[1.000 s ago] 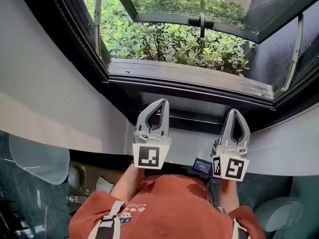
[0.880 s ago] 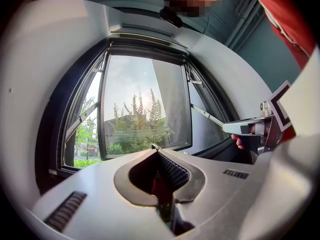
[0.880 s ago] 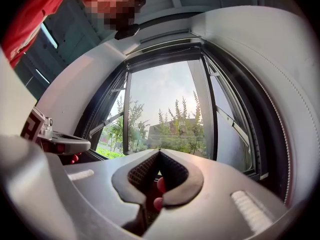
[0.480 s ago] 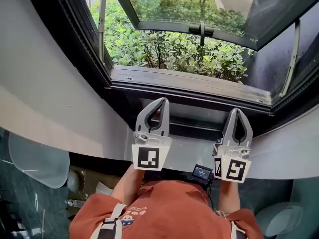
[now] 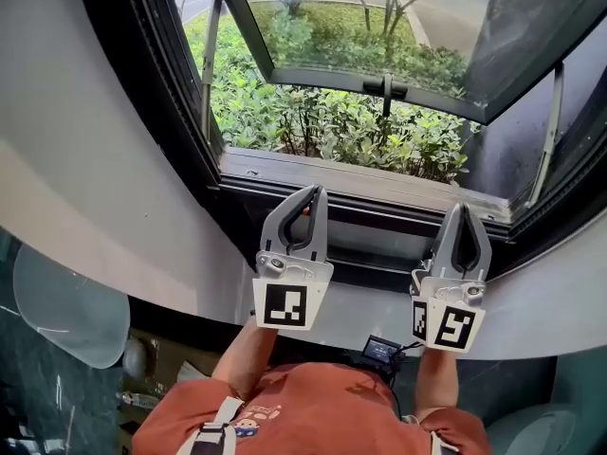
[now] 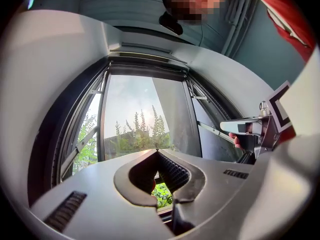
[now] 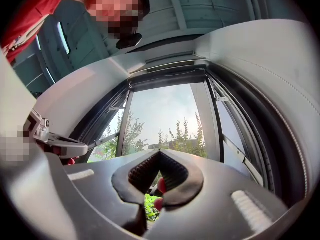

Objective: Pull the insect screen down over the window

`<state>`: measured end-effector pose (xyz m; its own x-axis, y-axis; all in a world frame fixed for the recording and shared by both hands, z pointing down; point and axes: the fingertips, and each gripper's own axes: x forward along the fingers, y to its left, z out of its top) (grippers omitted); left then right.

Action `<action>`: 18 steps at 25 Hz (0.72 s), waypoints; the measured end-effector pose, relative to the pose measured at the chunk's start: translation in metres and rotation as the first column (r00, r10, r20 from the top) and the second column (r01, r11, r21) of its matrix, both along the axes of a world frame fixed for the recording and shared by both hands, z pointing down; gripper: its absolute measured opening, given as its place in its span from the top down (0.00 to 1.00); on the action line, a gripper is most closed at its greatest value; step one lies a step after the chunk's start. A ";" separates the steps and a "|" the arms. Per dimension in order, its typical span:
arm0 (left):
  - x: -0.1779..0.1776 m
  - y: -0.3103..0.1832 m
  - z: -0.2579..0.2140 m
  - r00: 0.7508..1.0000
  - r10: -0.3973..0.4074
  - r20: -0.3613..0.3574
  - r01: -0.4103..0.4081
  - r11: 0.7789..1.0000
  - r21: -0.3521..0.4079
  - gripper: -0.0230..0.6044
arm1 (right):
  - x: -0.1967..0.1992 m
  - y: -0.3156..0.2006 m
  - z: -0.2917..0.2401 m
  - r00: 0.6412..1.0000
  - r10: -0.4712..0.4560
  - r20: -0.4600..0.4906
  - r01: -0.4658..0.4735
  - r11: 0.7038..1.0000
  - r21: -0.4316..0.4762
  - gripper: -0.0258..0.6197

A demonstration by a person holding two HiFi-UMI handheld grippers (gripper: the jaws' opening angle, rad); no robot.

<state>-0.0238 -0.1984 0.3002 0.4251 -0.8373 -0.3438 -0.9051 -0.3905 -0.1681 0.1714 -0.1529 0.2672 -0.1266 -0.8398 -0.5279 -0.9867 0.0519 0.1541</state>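
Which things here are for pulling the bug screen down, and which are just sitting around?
For the job:
window frame
left gripper, jaws shut, nothing in them
right gripper, jaws shut, nothing in them

Just lying about:
bushes outside
small black device by the person's waist
pale round thing at lower left

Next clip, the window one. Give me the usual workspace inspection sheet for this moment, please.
Surface: window sill, grey; nothing seen on it.
Job's things: window sash swung open outward; no insect screen seen across the opening.
Clutter: small lit-screen device below the grippers.
Grippers: left gripper and right gripper both shut, nothing between the jaws.
Cables: thin dark cable beside the device.
Surroundings: shrubs outside; white wall beside the frame.
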 end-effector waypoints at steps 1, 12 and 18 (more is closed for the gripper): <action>0.000 0.000 -0.005 1.000 -0.001 0.000 0.001 1.000 0.011 0.95 | 0.000 0.000 -0.005 1.000 0.000 -0.003 0.000 1.000 0.014 0.95; -0.008 -0.005 -0.060 1.000 -0.021 -0.021 0.024 0.989 0.146 0.95 | -0.003 0.001 -0.067 0.999 0.002 -0.032 0.004 0.986 0.166 0.95; -0.011 -0.002 -0.097 0.999 -0.028 -0.025 0.033 0.972 0.232 0.96 | -0.004 0.006 -0.103 0.999 0.000 -0.046 0.011 0.970 0.244 0.95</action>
